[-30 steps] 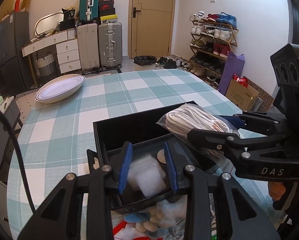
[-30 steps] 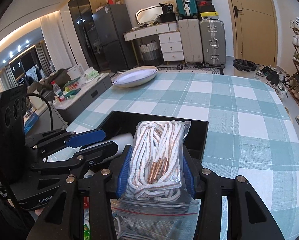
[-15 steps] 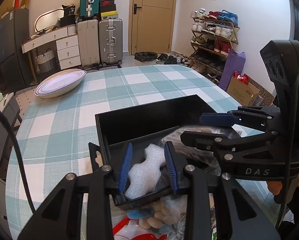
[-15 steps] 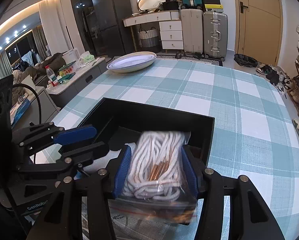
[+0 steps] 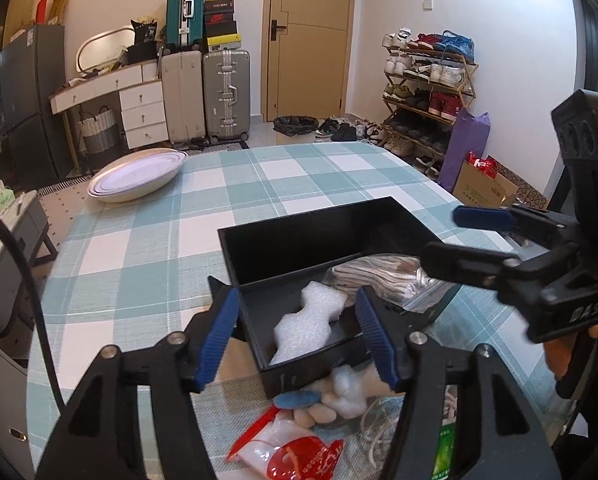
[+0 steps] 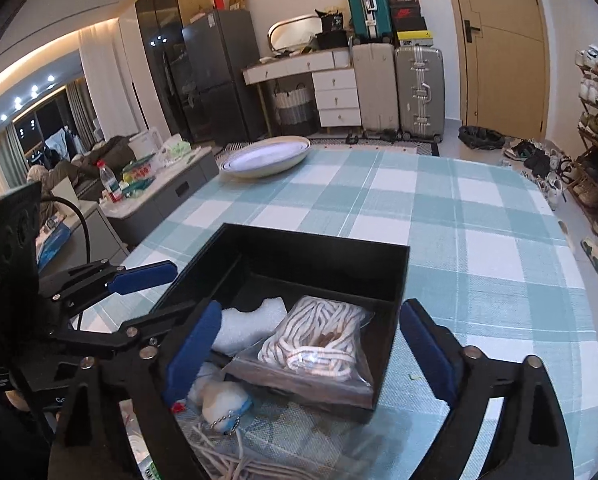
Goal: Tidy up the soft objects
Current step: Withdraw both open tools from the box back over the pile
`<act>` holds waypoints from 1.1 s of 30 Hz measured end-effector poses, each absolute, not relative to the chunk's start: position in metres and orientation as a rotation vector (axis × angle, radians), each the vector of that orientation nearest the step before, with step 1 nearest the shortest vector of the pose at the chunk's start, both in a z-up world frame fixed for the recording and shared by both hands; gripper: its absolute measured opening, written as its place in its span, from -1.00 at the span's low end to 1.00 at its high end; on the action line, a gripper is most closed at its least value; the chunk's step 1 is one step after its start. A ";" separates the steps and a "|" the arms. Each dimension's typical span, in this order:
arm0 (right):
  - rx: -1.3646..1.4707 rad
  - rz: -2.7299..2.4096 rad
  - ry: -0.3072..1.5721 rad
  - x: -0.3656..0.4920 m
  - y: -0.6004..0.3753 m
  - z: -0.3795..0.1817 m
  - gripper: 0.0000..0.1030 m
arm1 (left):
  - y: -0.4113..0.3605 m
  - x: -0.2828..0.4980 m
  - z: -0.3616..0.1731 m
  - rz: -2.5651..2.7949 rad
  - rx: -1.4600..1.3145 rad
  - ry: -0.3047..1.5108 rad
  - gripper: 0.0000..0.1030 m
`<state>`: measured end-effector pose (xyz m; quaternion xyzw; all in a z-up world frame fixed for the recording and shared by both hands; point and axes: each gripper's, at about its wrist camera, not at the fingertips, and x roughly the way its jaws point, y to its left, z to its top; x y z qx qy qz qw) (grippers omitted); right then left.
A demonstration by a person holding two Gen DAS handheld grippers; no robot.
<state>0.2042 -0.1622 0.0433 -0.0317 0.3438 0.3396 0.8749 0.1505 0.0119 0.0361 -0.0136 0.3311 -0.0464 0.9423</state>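
Note:
A black open box (image 5: 299, 236) (image 6: 315, 246) stands on the checked table. In it lie a white foam piece (image 5: 305, 322) (image 6: 245, 326) and a clear bag of white rope (image 5: 383, 280) (image 6: 319, 338), its bag edge draped over the box's near wall. My left gripper (image 5: 297, 336) is open and empty above the box's near left corner. My right gripper (image 6: 309, 350) is open and empty, its jaws wide on either side of the rope bag. Each gripper shows in the other's view, the right one (image 5: 455, 236) and the left one (image 6: 155, 296).
In front of the box lie a small white and blue plush toy (image 5: 339, 394) (image 6: 221, 400), a red and clear packet (image 5: 295, 456), loose white cord (image 6: 235, 464) and a green packet (image 5: 447, 456). A white oval dish (image 5: 137, 176) (image 6: 265, 156) stands at the table's far left.
Both grippers opened and drew back. The left one let go of the foam piece and the right one let go of the rope bag; both things now lie in the box.

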 end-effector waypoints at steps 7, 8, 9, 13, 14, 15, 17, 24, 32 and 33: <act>-0.043 0.695 0.700 0.177 -0.190 0.053 0.99 | 0.020 0.120 0.044 -0.075 -0.041 0.623 1.00; -0.050 0.694 0.695 0.172 -0.193 0.053 0.99 | 0.021 0.116 0.044 -0.079 -0.046 0.622 1.00; -0.057 0.698 0.689 0.166 -0.195 0.054 0.99 | 0.022 0.114 0.044 -0.079 -0.048 0.622 1.00; -0.070 0.697 0.680 0.145 -0.202 0.052 0.99 | 0.024 0.099 0.044 -0.060 -0.036 0.616 1.00; -0.068 0.701 0.684 0.141 -0.203 0.051 0.99 | 0.024 0.094 0.044 -0.059 -0.035 0.613 1.00; -0.063 0.701 0.685 0.138 -0.205 0.050 0.99 | 0.025 0.092 0.043 -0.059 -0.035 0.613 1.00; -0.056 0.699 0.691 0.131 -0.210 0.048 0.99 | 0.027 0.084 0.042 -0.055 -0.036 0.609 1.00; -0.076 0.680 0.695 0.114 -0.219 0.045 0.99 | 0.027 0.067 0.040 -0.053 -0.028 0.601 1.00; -0.064 0.684 0.698 0.096 -0.229 0.037 0.99 | 0.027 0.053 0.035 -0.057 -0.019 0.605 1.00; -0.069 0.684 0.700 0.095 -0.229 0.036 0.99 | 0.026 0.052 0.034 -0.058 -0.016 0.606 1.00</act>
